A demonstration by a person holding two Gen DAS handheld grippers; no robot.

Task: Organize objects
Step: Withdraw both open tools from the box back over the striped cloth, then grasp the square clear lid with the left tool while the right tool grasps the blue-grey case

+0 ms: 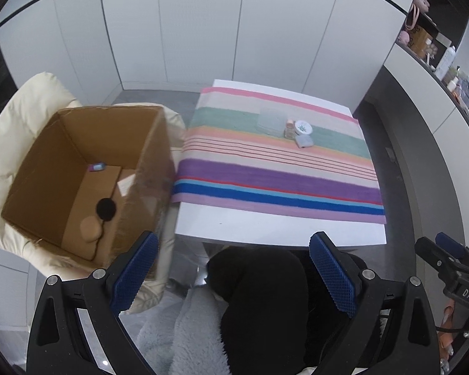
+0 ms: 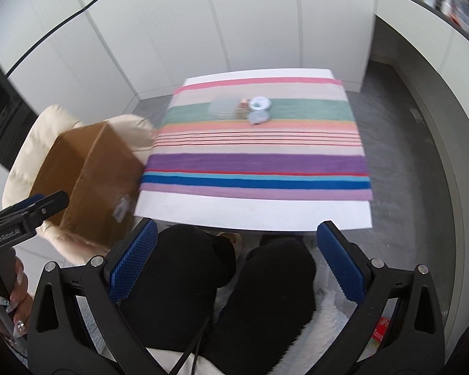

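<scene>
A striped cloth (image 1: 275,175) covers a white table (image 1: 265,228). On its green stripe lie a clear flat box (image 1: 270,120), a small bottle (image 1: 289,128), a round white tin (image 1: 303,127) and a small grey pouch (image 1: 304,141); they also show, blurred, in the right wrist view (image 2: 240,107). An open cardboard box (image 1: 87,168) sits left on a cream chair (image 1: 12,143), holding a black round item (image 1: 106,207) and a small blue-pink item (image 1: 97,166). My left gripper (image 1: 233,268) is open and empty, held above the person's lap. My right gripper (image 2: 236,265) is open and empty too.
The person's black-clad knees (image 2: 234,281) sit below both grippers at the table's near edge. White cabinet walls (image 1: 203,31) stand behind the table. A shelf with bottles and bags (image 1: 434,50) runs along the right. The other gripper shows at each view's side (image 1: 447,259).
</scene>
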